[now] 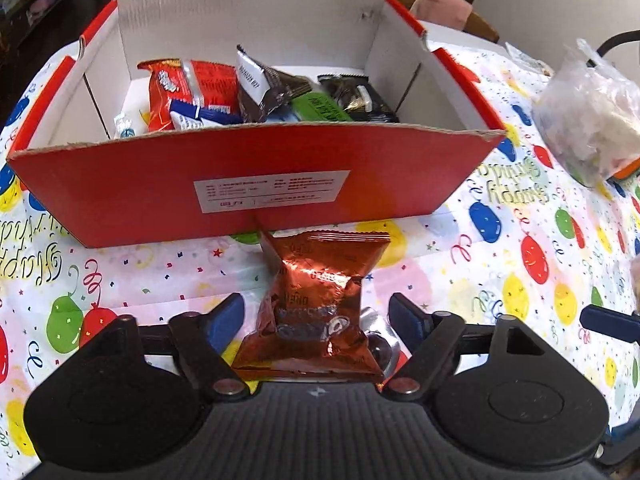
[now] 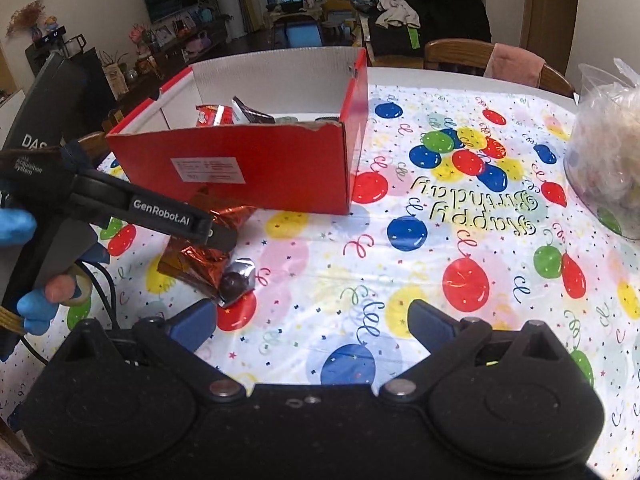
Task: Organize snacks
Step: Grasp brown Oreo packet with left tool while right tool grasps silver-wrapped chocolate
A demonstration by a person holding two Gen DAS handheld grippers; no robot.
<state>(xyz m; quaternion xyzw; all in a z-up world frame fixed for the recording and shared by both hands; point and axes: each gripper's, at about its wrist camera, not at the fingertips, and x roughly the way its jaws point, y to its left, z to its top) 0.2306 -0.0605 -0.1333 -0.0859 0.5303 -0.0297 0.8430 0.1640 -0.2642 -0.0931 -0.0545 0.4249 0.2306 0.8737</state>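
The left gripper (image 1: 316, 316) stands open around the copper foil snack packet (image 1: 316, 304), which lies on the desk (image 1: 460, 264) just in front of the red box (image 1: 256, 176); its pads do not yet press it. It should close on the crinkled middle, avoiding the small silver-wrapped sweet (image 1: 378, 340) beside the packet. The right gripper (image 2: 312, 324) is open and empty, nearer than the box.

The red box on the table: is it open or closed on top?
Open. The red box has no lid over it, and snack packets show inside against its white walls.
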